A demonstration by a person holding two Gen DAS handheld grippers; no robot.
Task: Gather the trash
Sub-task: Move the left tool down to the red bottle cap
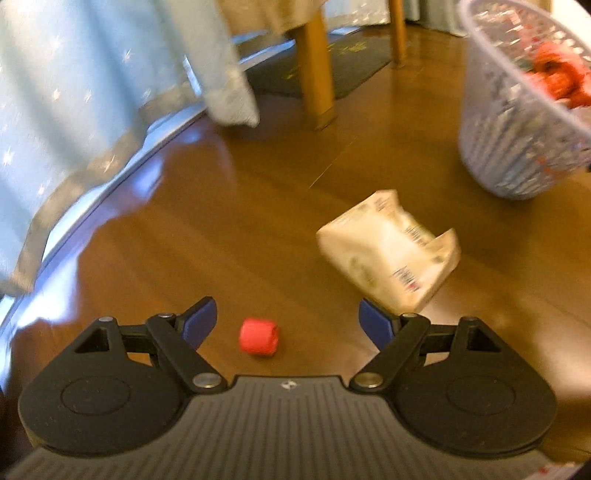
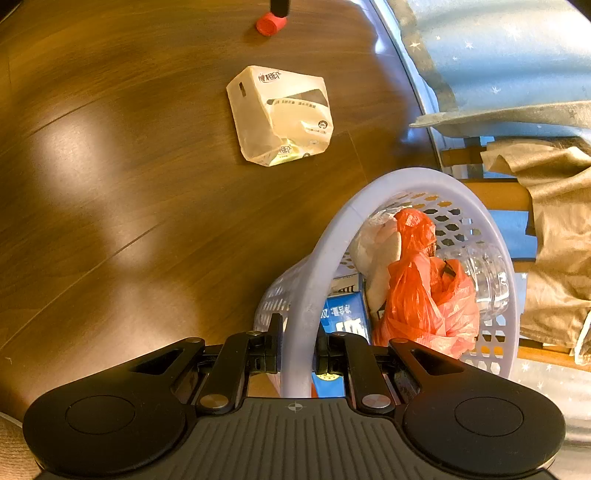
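**Red cap between open left fingers, basket rim clamped in right**

Red cap (image 1: 258, 336) sits on the floor (image 1: 229, 221) right ahead of my left gripper (image 1: 287, 319), between the two blue pads (image 1: 201, 320) but touching neither. Left fingers spread wide, nothing held. In the right wrist view the same cap (image 2: 270, 23) lies at the top edge, with a dark finger tip just above it.

Tissue pack (image 1: 391, 247), cream, crumpled, printed, lies on the floor beyond and to the right of the cap in the left view, close to the right pad. From the right wrist the pack (image 2: 280, 116) lies between cap and basket, apart from both.

Right gripper (image 2: 298, 354) is closed on the basket rim (image 2: 306, 295); I see one finger outside the wall and one inside. Basket (image 1: 517, 147) is lavender, perforated, tipped toward my right camera. Inside: orange bag (image 2: 424, 291), clear bottle (image 2: 487, 280), blue carton (image 2: 345, 314), something white (image 2: 376, 254).

Farther out: wooden table legs (image 1: 317, 70), a dark mat (image 1: 332, 62) under them, and a pale blue starred curtain (image 1: 74, 92) reaching the floor on the left. Left view is blurred, so the pack's print can't be read there.
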